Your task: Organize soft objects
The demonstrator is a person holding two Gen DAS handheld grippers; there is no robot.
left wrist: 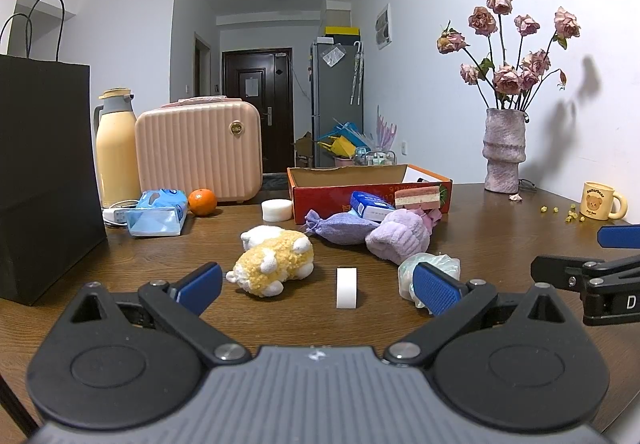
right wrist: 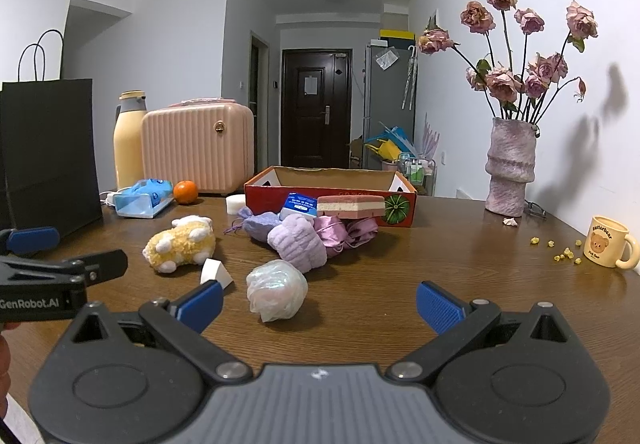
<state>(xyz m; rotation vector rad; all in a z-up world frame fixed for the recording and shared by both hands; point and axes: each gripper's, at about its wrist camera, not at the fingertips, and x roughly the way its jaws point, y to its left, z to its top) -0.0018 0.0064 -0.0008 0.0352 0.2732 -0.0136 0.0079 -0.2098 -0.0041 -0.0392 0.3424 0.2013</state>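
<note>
Presently, both sets of fingers are seen spread wide with nothing held: the left gripper (left wrist: 318, 286) is poised above the worktop (left wrist: 500, 244) facing one yellow plush toy (left wrist: 274, 262) and one white wedge sponge (left wrist: 346, 287), while the right gripper (right wrist: 319, 306) is aimed at one crumpled pearly bundle (right wrist: 277, 294). One red cardboard box (right wrist: 332, 190) is set at the middle of the worktop, open at the top. Against its front a heap of soft things is piled: one lilac towel roll (right wrist: 302, 242), one purple drawstring pouch (right wrist: 258, 224), one pink satin pouch (right wrist: 340, 234), one blue tissue pack (right wrist: 299, 206) and one pink-and-white layered sponge (right wrist: 351, 206). One round white sponge (right wrist: 235, 203) lies just left of the box. Further left are counted one orange (right wrist: 185, 192), one blue wipes pack (right wrist: 142, 198), one pink case (right wrist: 198, 148), one flask (right wrist: 128, 140) and one black bag (right wrist: 48, 152). To the right stand one vase (right wrist: 510, 172) and one mug (right wrist: 608, 246).
</note>
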